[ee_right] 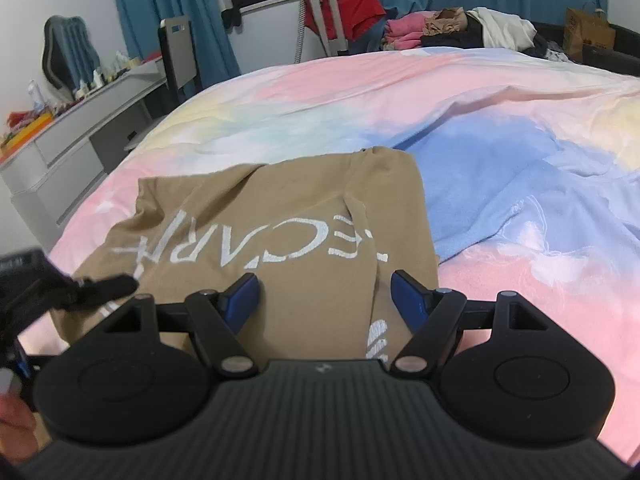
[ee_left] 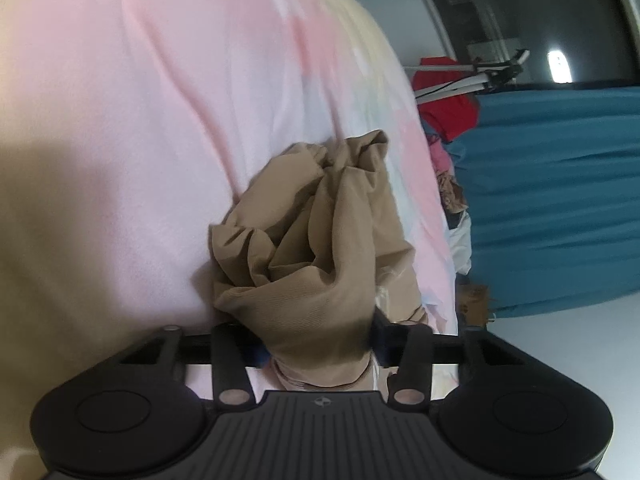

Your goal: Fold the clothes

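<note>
My left gripper [ee_left: 320, 344] is clamping a bunched handful of the tan shirt [ee_right: 280, 240], which is lying half-folded on the near bedspread [ee_right: 520, 280]. My right gripper [ee_right: 324, 296] is hovering spread apart above it; final folds remain.

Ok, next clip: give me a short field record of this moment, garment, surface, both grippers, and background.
garment: tan shirt with white lettering, lying partly folded
surface: bed with pastel bedspread
left gripper: fabric bunched between the fingers, jaws look shut on it
right gripper: open, above the shirt's near edge, holding nothing
background: pile of clothes, blue curtains, grey desk
</note>
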The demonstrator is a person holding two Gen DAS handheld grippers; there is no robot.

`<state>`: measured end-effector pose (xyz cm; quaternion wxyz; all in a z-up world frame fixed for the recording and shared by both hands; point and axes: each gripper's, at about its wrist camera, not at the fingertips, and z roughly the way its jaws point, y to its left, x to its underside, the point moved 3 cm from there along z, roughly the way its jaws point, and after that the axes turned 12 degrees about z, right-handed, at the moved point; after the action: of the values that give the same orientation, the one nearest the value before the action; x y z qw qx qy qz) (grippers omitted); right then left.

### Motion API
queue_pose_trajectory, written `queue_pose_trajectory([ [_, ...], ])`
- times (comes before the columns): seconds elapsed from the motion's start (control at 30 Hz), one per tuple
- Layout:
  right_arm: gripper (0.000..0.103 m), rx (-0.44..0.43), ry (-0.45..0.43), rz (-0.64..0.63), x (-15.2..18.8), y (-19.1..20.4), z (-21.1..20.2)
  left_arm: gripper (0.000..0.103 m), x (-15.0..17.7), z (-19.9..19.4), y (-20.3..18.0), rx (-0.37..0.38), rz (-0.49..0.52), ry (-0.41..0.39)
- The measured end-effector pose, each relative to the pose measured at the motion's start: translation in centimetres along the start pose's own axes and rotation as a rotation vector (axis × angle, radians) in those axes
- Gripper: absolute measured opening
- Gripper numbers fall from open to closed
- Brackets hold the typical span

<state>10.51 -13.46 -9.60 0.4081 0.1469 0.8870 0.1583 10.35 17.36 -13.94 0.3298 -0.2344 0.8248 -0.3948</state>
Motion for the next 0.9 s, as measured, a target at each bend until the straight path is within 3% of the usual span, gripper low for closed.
queue_pose_trajectory([
  [0.1, 0.077, -0.090, -0.007, 0.157, -1.2, -0.6, -1.8, 0.032, -0.1, -0.5, -0.4, 0.023, 0.019, -0.031],
  [0.17, 0.077, -0.230, 0.048, 0.312, -1.4, -1.2, -2.7, 0.031, -0.1, -0.6, -1.0, 0.044, 0.034, -0.051],
  [0.2, 0.077, -0.302, 0.081, 0.391, -1.4, -1.5, -3.2, 0.030, -0.1, -0.6, -1.2, 0.050, 0.039, -0.057],
  [0.3, 0.077, -0.503, 0.297, 0.605, 0.4, -1.9, -2.3, 0.030, 0.1, -0.5, -1.6, 0.050, 0.041, -0.063],
  [0.4, 0.077, -0.549, 0.476, 0.733, 3.1, -1.7, -0.4, 0.030, 0.1, -0.4, -1.6, 0.055, 0.034, -0.067],
  [0.47, 0.077, -0.531, 0.520, 0.803, 4.3, -2.1, 0.9, 0.030, 0.1, -0.6, -1.4, 0.061, 0.028, -0.070],
  [0.57, 0.077, -0.526, 0.508, 0.943, 5.1, -3.6, 2.3, 0.029, 0.1, -1.1, -1.0, 0.073, 0.016, -0.074],
  [0.7, 0.076, -0.461, 0.336, 1.128, 4.8, -7.3, 2.3, 0.028, 0.0, -1.4, -1.0, 0.095, 0.013, -0.085],
  [0.77, 0.063, -0.437, 0.272, 1.157, 4.6, -8.3, 2.1, 0.028, 0.0, -1.5, -1.1, 0.108, 0.024, -0.088],
  [0.8, 0.046, -0.429, 0.244, 1.170, 4.5, -8.7, 2.0, 0.028, 0.0, -1.5, -1.3, 0.116, 0.029, -0.090],
  [0.83, 0.039, -0.423, 0.220, 1.161, 4.3, -8.7, 1.8, 0.028, 0.0, -1.6, -1.5, 0.124, 0.038, -0.090],
  [0.9, 0.034, -0.427, 0.157, 1.109, 3.6, -8.1, 0.7, 0.028, 0.0, -1.9, -2.1, 0.147, 0.061, -0.092],
])
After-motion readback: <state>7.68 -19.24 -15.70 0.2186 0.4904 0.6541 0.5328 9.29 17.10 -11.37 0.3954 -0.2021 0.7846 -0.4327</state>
